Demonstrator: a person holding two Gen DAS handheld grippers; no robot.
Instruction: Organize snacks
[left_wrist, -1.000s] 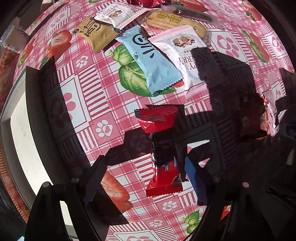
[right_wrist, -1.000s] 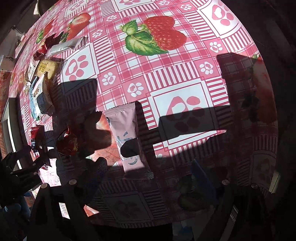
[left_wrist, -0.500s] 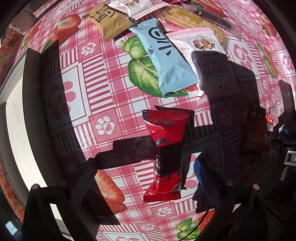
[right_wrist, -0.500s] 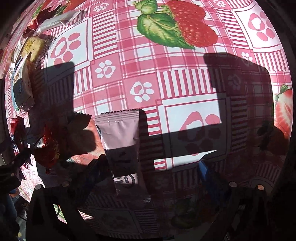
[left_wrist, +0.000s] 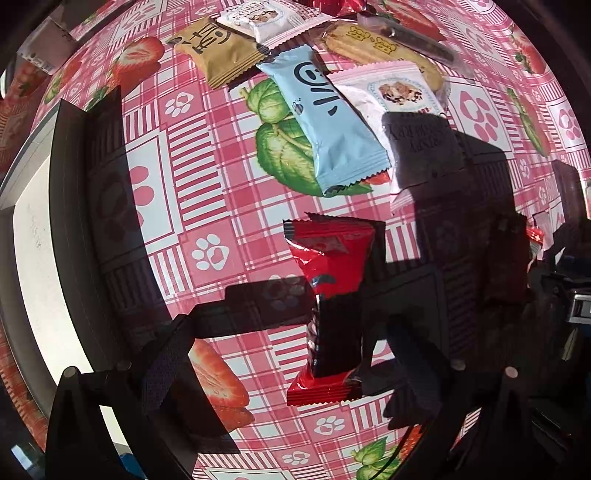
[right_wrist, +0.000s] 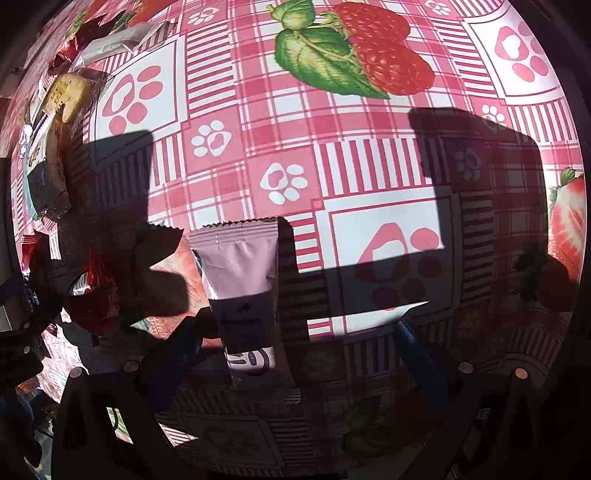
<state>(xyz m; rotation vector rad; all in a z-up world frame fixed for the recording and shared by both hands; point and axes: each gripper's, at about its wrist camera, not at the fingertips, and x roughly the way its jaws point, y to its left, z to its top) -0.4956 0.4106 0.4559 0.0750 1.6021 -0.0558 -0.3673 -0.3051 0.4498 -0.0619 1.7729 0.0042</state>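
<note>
Left gripper (left_wrist: 284, 354) jaws wide over red snack packet (left_wrist: 328, 295), right gripper (right_wrist: 295, 339) jaws wide over pink snack packet (right_wrist: 240, 280), strawberry-print tablecloth (right_wrist: 332, 166).

**A:** how many snacks on the counter (left_wrist: 236, 206) in the left view?

**B:** one red packet (left_wrist: 328, 295) nearest, one light blue (left_wrist: 328, 136), one tan (left_wrist: 221, 55), two white cookie packs (left_wrist: 399, 92) (left_wrist: 266, 18), one yellow biscuit pack (left_wrist: 373, 46). Right view: one pink sachet (right_wrist: 240, 269), one red foil candy (right_wrist: 92, 295).
</note>
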